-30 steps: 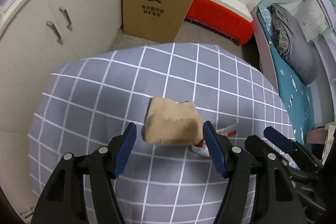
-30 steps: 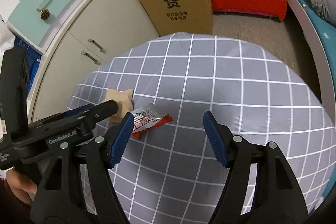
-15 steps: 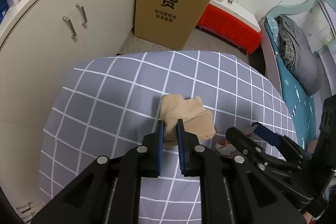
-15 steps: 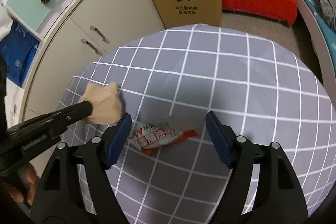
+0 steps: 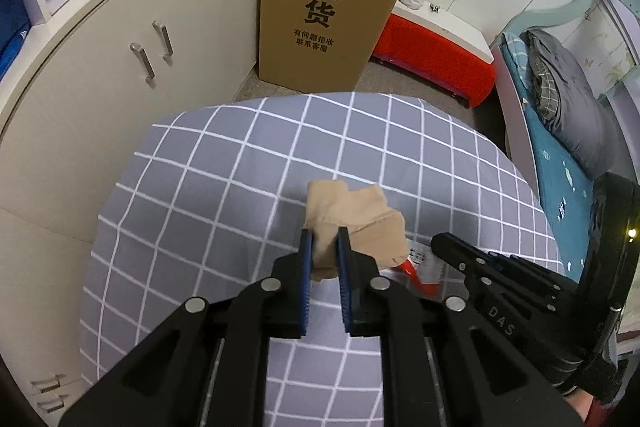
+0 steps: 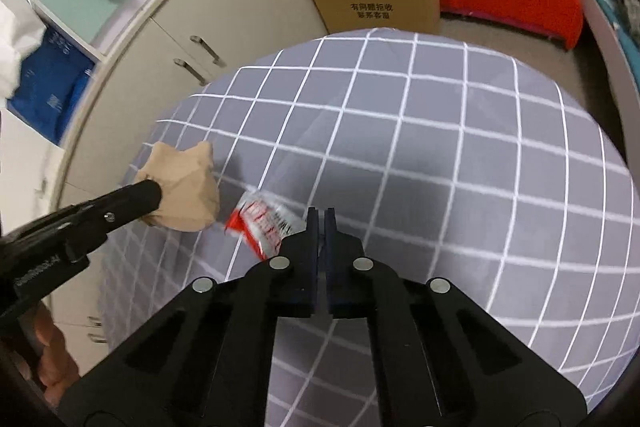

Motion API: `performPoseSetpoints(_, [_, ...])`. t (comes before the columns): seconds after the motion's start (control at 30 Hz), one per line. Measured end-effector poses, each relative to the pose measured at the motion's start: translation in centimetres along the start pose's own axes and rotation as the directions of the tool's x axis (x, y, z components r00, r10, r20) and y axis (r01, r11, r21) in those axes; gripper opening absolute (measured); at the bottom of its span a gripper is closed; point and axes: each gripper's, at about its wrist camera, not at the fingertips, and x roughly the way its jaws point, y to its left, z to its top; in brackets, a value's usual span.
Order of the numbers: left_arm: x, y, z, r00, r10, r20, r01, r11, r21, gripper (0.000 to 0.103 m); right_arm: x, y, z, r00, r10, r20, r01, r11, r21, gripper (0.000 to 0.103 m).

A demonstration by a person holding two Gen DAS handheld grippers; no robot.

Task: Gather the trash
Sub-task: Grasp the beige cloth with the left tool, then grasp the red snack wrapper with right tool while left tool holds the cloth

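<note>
A crumpled tan paper wad (image 5: 356, 223) is pinched in my left gripper (image 5: 323, 247), lifted slightly above the grey checked tablecloth (image 5: 224, 195). It also shows in the right wrist view (image 6: 184, 187), held by the left gripper's arm. A red-and-white snack wrapper (image 6: 266, 223) sticks out to the left of my right gripper (image 6: 320, 217), whose jaws are closed on the wrapper's right end. In the left wrist view the wrapper (image 5: 420, 267) peeks out between the wad and the right gripper's arm.
A tall cardboard box (image 5: 332, 3) stands on the floor beyond the table. Cream cabinets (image 5: 120, 67) run along the left. A red-and-white bench (image 5: 436, 47) and a bed (image 5: 560, 115) are at the right.
My left gripper closed on the tan wad and lifted it. My right gripper moved down over the wrapper and closed on its end.
</note>
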Motion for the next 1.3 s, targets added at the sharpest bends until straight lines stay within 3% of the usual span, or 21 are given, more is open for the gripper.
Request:
performPoseSetpoints(0.37, [-3.0,-2.9,-3.3,0.998,0.049,0.028,-0.048,0.998,-0.044,0.012,-5.1,-2.0,-1.9,0.999,0.043,0.027,-0.043,0.999,0.001,0.006])
performPoseSetpoints(0.4, [-3.0,-3.0,-3.5,0.998,0.055,0.031,-0.054,0.997,-0.047,0.012,-5.2,-1.6,-1.9,0.999,0.041,0.033,-0.041,0.999,-0.021,0.012])
performPoseSetpoints(0.47, [-3.2,-2.9,-3.8,0.996,0.077,0.039,-0.074,0.996,-0.056,0.012,-4.9,-0.3,-1.9,0.999,0.019,0.045,-0.015,0.996,-0.088,0.068])
performPoseSetpoints(0.77, [-1.7,-0.5,-4.2,0.997,0.076,0.002,-0.076,0.996,-0.043,0.012,-0.2,3.0,-2.3,0.997,-0.077,0.016,0.079,0.974,-0.212,0.065])
performPoseSetpoints(0.83, [-1.3,-0.4,-4.2,0.997,0.075,-0.007,-0.075,0.997,-0.031,0.012,0.6,3.4,-2.2,0.994,-0.108,0.022,0.110,0.966,-0.233,0.053])
performPoseSetpoints(0.9, [-0.8,-0.3,-4.2,0.998,0.065,-0.021,-0.066,0.997,-0.028,0.012,0.8,3.7,-1.9,0.990,-0.135,0.024,0.137,0.958,-0.254,0.027])
performPoseSetpoints(0.93, [-0.6,-0.3,-4.1,0.998,0.065,-0.025,-0.065,0.997,-0.027,0.012,0.7,3.4,-1.7,0.992,-0.122,0.014,0.121,0.962,-0.245,0.026])
performPoseSetpoints(1.13, [-1.2,-3.8,-3.8,1.000,0.021,-0.024,-0.020,1.000,0.020,0.012,-2.7,0.5,-1.8,0.998,-0.069,0.005,0.069,0.986,-0.149,0.021])
performPoseSetpoints(1.3, [-2.8,-10.4,-4.0,0.999,-0.035,0.003,0.034,0.995,0.095,0.012,-8.5,-2.8,-2.5,0.996,-0.057,0.063,0.062,0.995,-0.075,0.021])
